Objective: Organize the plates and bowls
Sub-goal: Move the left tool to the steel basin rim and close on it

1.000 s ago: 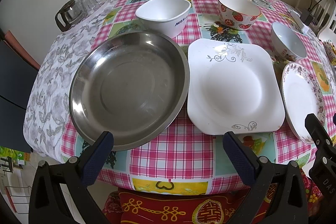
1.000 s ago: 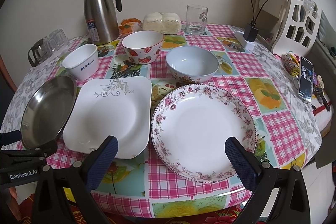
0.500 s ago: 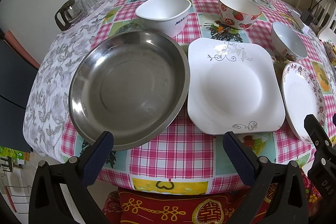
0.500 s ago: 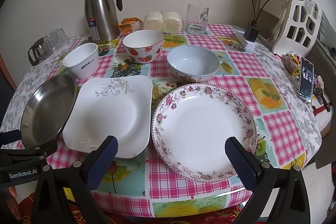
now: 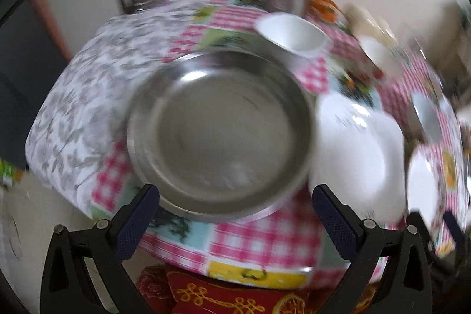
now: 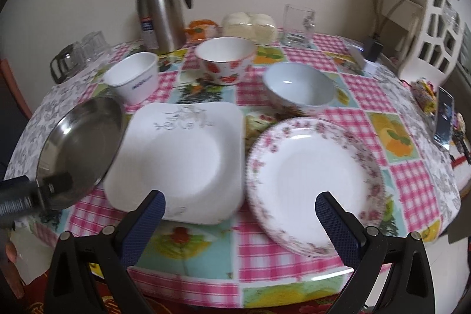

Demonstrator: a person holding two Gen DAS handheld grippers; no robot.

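From my left camera everything looks smeared, but I can see my left gripper (image 5: 234, 203) with its fingers spread wide and nothing between them. Right in front of it sits the big metal plate (image 5: 220, 134), near the left edge of the table (image 5: 253, 237). In the right camera the left gripper (image 6: 38, 193) shows at the near rim of that metal plate (image 6: 79, 149), but I cannot tell if it touches the rim. Behind the metal plate is the small white bowl (image 6: 134, 80), and further back there are some glass cups (image 6: 79, 53) and a tall silver jug (image 6: 160, 11) by the wall. Next to the metal plate lies the square white plate (image 6: 179, 158), and their edges look like they touch. Behind the square plate stands the strawberry bowl (image 6: 225, 59). To the right of the square plate lies the round flower plate (image 6: 315, 181), just beside it. Behind the flower plate sits the pale blue bowl (image 6: 298, 87), and its foot is very near the plate's far rim. A clear glass mug (image 6: 297, 25) stands at the back. My right gripper (image 6: 240, 215) hangs at the near edge of the table, with its fingers spread wide and holding nothing. One finger points at the square plate and the other at the flower plate. A phone (image 6: 444, 118) lies far to the right.
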